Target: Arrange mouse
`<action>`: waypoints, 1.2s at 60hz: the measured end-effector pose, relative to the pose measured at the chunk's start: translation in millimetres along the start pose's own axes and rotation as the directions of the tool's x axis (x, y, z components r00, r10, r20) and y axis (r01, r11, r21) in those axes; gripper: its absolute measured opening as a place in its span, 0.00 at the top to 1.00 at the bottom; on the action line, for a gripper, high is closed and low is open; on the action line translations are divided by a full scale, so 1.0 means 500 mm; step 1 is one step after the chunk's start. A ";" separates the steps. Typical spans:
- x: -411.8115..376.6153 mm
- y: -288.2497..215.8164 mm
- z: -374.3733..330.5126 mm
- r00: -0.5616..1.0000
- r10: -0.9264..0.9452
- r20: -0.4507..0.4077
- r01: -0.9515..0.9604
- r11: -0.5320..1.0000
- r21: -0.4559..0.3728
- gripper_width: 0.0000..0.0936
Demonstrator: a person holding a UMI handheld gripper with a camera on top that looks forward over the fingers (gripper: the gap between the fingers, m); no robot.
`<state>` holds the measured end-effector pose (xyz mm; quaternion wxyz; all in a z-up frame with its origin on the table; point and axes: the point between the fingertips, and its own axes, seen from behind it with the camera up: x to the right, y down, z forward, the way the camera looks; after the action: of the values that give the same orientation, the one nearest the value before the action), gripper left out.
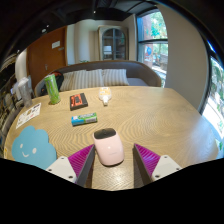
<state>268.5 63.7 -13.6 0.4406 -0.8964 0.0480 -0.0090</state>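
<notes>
A pale pink computer mouse lies on the round wooden table, between my two fingers. My gripper is open: the magenta pads stand either side of the mouse with a gap at each side. The mouse rests on the table on its own.
A light blue cloud-shaped mat lies to the left of the fingers. Beyond are a teal box, a dark red-patterned case, a green cup, a small white object and papers. A sofa stands behind the table.
</notes>
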 end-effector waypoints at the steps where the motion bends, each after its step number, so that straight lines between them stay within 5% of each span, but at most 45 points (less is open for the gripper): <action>1: 0.003 -0.004 0.012 1.000 0.001 0.000 -0.001 1.000 -0.001 0.16; 9: 0.021 -0.032 0.048 0.999 0.034 -0.034 -0.034 0.999 0.000 0.41; 23: 0.022 -0.036 0.027 0.987 0.147 -0.067 -0.147 0.989 0.011 0.49; 34: -0.053 -0.153 -0.157 0.978 0.197 -0.069 -0.179 0.962 0.205 0.54; 44: -0.273 -0.200 -0.286 0.998 0.051 -0.046 -0.034 0.949 0.314 0.57; 56: -0.544 -0.051 -0.223 0.998 -0.048 0.045 0.038 0.977 0.209 0.57; 72: -0.597 0.076 -0.118 0.998 -0.036 0.046 0.034 0.999 0.042 0.57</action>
<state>-34.9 22.3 0.4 0.4596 -0.8878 0.0216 0.0033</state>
